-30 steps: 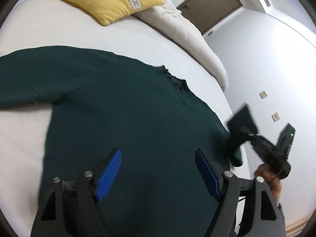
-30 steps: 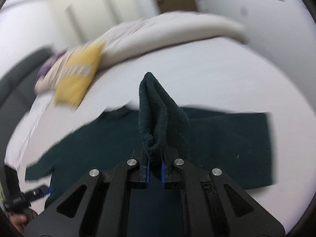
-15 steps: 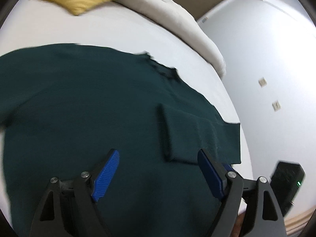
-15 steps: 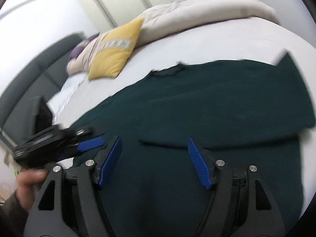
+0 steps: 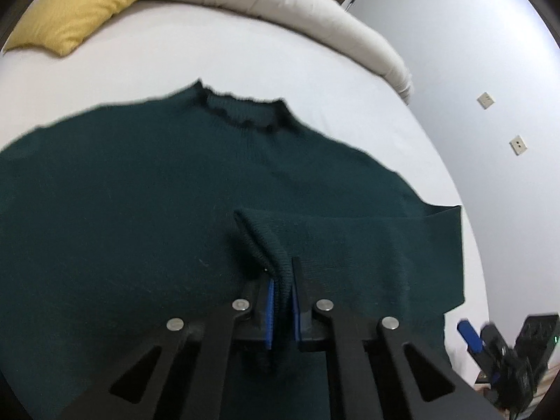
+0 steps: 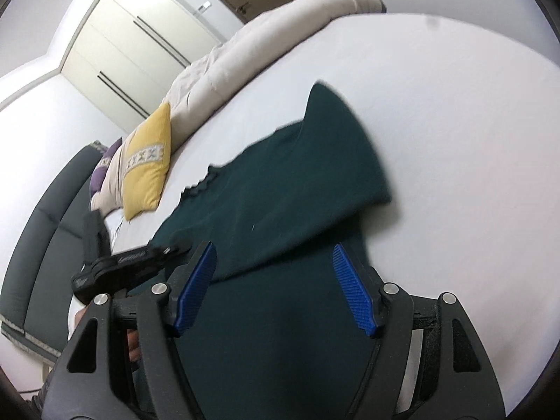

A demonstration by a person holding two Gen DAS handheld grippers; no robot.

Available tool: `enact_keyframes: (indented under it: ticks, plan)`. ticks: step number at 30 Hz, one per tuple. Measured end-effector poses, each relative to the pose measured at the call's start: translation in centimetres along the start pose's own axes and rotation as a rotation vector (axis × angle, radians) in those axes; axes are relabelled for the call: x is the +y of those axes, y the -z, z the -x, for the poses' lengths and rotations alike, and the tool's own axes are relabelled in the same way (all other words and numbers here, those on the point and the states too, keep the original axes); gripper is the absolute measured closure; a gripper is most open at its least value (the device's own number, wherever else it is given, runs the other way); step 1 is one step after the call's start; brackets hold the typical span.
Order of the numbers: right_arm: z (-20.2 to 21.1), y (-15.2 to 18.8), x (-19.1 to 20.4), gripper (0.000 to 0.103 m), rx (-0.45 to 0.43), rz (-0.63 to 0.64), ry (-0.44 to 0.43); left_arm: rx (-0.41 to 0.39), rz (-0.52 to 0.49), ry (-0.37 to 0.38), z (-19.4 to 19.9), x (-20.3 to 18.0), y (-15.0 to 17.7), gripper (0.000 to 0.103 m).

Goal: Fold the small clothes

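Note:
A dark green knit sweater point(image 5: 147, 189) lies flat on the white bed, neckline away from me. Its right sleeve point(image 5: 371, 238) is folded across the chest. My left gripper point(image 5: 280, 280) is shut on the cuff of that folded sleeve, lifting it a little. In the right wrist view the sweater point(image 6: 280, 189) lies ahead, and my right gripper point(image 6: 273, 276) is open and empty above its lower body. The left gripper point(image 6: 129, 262) shows at the left there. The right gripper point(image 5: 497, 353) shows at the lower right in the left wrist view.
A yellow cushion point(image 5: 77, 3) and a rolled cream duvet point(image 5: 297, 7) lie at the head of the bed. White sheet point(image 6: 455, 133) surrounds the sweater. A dark headboard point(image 6: 45, 231) and wardrobe doors point(image 6: 147, 35) stand beyond. A wall point(image 5: 490, 105) is on the right.
My right gripper laid the sleeve across the chest, opened and drew back. My left gripper moved in and shut on the sleeve's cuff.

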State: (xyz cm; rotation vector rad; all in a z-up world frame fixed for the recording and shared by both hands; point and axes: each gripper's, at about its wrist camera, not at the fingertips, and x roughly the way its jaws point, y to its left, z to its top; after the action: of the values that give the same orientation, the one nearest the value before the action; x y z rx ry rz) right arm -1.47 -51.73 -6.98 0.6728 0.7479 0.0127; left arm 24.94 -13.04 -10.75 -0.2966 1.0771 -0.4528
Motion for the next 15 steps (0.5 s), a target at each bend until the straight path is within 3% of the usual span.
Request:
enact_keyframes:
  ticks: [4, 9, 15]
  plan:
    - [0.1, -2.4, -1.0, 0.035, -0.02, 0.004, 0.059, -0.091, -0.031, 0.002, 3.1, 0.4, -1.0, 0.094]
    - [-1.4, -6.2, -1.9, 0.035, -0.026, 0.025, 0.139, -0.182, 0.008, -0.024, 5.5, 4.3, -2.4, 0.094]
    - [-6.9, -9.8, -2.0, 0.037, 0.039, 0.04, 0.192, -0.123, 0.05, -0.072, 2.8, 7.6, -2.0, 0.094]
